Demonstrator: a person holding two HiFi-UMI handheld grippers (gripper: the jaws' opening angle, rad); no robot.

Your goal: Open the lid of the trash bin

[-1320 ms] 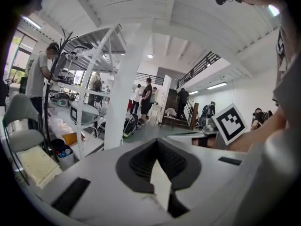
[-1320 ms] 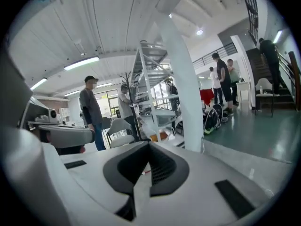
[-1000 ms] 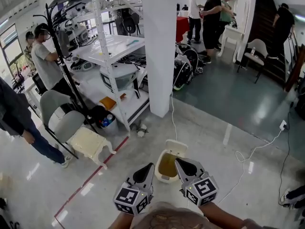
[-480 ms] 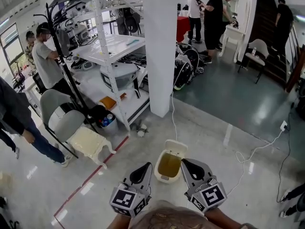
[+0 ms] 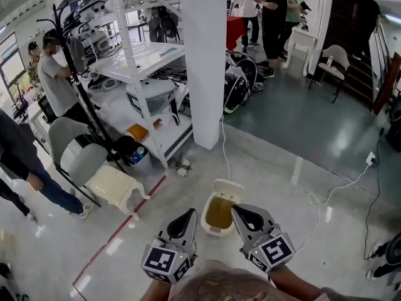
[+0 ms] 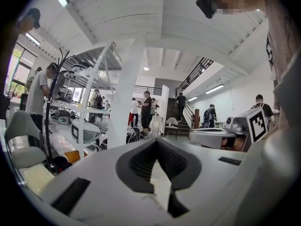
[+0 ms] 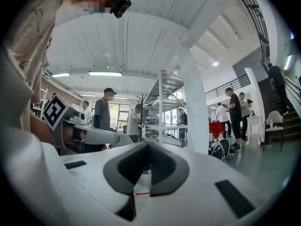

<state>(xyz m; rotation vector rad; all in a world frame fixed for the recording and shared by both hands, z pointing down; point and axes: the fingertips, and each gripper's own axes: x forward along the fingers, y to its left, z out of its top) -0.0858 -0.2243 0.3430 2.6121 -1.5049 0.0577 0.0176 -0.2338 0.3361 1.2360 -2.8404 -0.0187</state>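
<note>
Head view: a small cream rectangular plastic trash bin (image 5: 219, 217) stands on the pale polished floor (image 5: 301, 237), on the near side of a white square pillar (image 5: 203, 61). Its hinged cream lid (image 5: 229, 188) is raised at the far edge, and a yellow-brown interior is exposed. The left gripper (image 5: 188, 217) and the right gripper (image 5: 240, 213) flank the near end of the trash bin, one on each side. Whether either touches the rim cannot be confirmed from this angle.

Left gripper view: the left gripper (image 6: 157, 142) is clenched, dark pads meeting at the tips, with nothing between them. It points level across the room.

Right gripper view: the right gripper (image 7: 148, 147) is in the same condition, with tips pressed together and nothing held.

Surroundings, head view:
- A thin white cable (image 5: 326, 196) lies on the floor to the right of the trash bin and runs toward a wall socket (image 5: 372, 158).
- A red floor line (image 5: 119, 234) runs diagonally to the left of the bin.
- A white metal shelving rack (image 5: 147, 61), loaded with equipment, stands left of the pillar.
- A grey chair (image 5: 75, 152) and a cream plastic stool (image 5: 116, 187) sit beside the rack.
- A person in a grey shirt (image 5: 56, 80) stands at the rack.
- A group of people (image 5: 269, 11) stands at the far end of the room.
</note>
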